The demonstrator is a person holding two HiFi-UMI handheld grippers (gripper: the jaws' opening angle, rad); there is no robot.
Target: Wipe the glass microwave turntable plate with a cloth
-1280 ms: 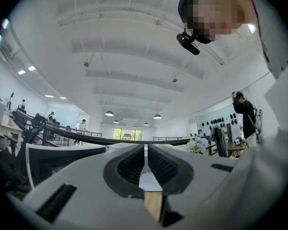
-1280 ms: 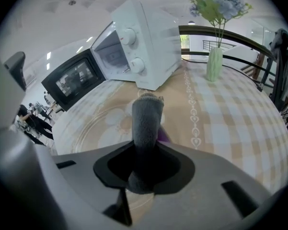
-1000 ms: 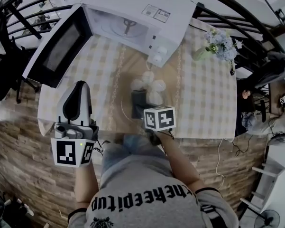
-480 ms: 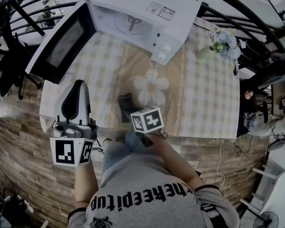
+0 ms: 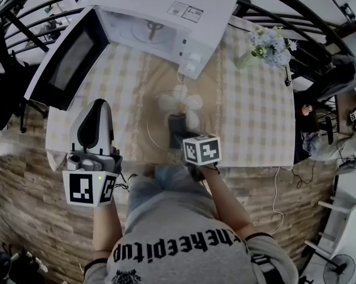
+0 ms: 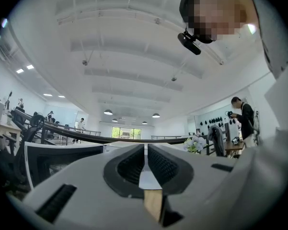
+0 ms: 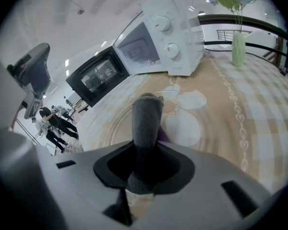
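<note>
Head view: right tongs [image 5: 179, 130] slid back right, so the grey cloth [image 5: 176, 122] is mid-frame on the glass plate [image 5: 152, 132]. Left tongs [image 5: 96, 106] stayed lower left, off the counter [image 5: 255, 117].
Left gripper view: left tongs [image 6: 146, 163] pressed together.
Right gripper view: right tongs [image 7: 146, 150] clamped on the cloth [image 7: 146, 121].

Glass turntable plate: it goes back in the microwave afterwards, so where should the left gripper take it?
Probably the glass plate at its left rim, with the left gripper coming in low from that side. It lies flat on the table, so only its thin edge offers a pinch; the right gripper and cloth occupy the middle.
</note>
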